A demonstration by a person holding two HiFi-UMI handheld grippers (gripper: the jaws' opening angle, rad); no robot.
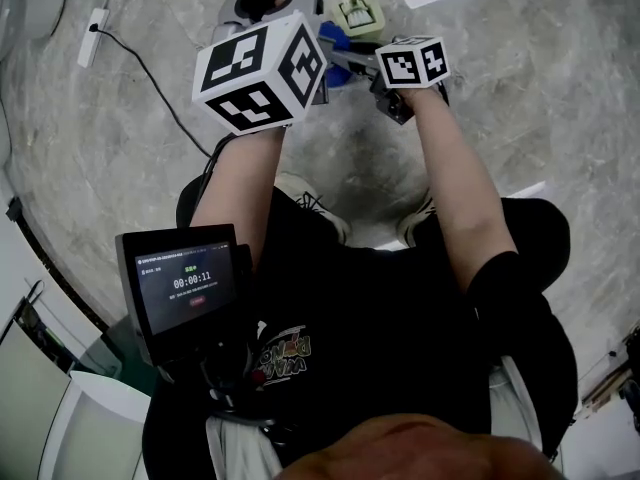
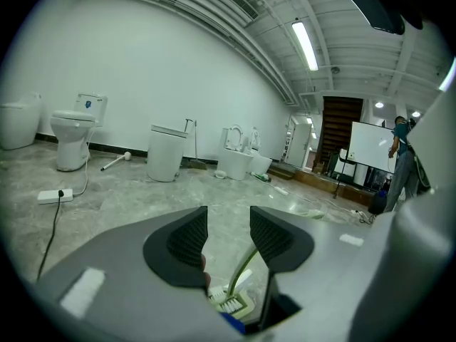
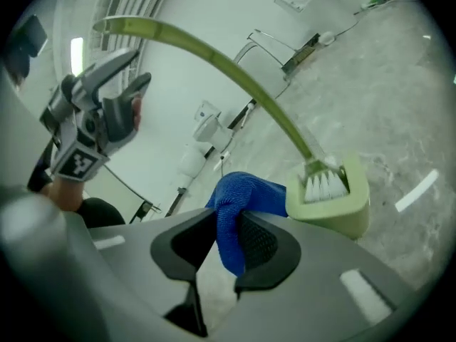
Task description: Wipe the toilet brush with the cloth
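Right gripper view showed the right tool [image 3: 226, 244] clenched on the blue cloth [image 3: 246, 191]. Its two dark pads pinched a fold, and the rest bunched out beyond them to the far right. There the cloth touched the toilet brush [image 3: 331, 191] at the left wall of its pale green head. The white bristles faced the camera, and the thin green handle arched up and away to the far left, toward the left tool seen side-on. Leaving a wad of cloth proud of the pads probably let fabric, not the tool, meet the plastic. In the left gripper view the left tool [image 2: 228, 237] stood released, its pads apart with the stone floor [image 2: 142, 198] showing through the gap and nothing pressed between them. The handle rose from the brush head just below and slipped behind the right pad, so no view showed plainly what carried the brush. From the head view the brush head hung on the far side of both tools, between them and well clear of the floor. That height likely kept it within reach of the cloth from either side. The wipe seemed to be at the head's side wall, with most of the handle well apart from the cloth.
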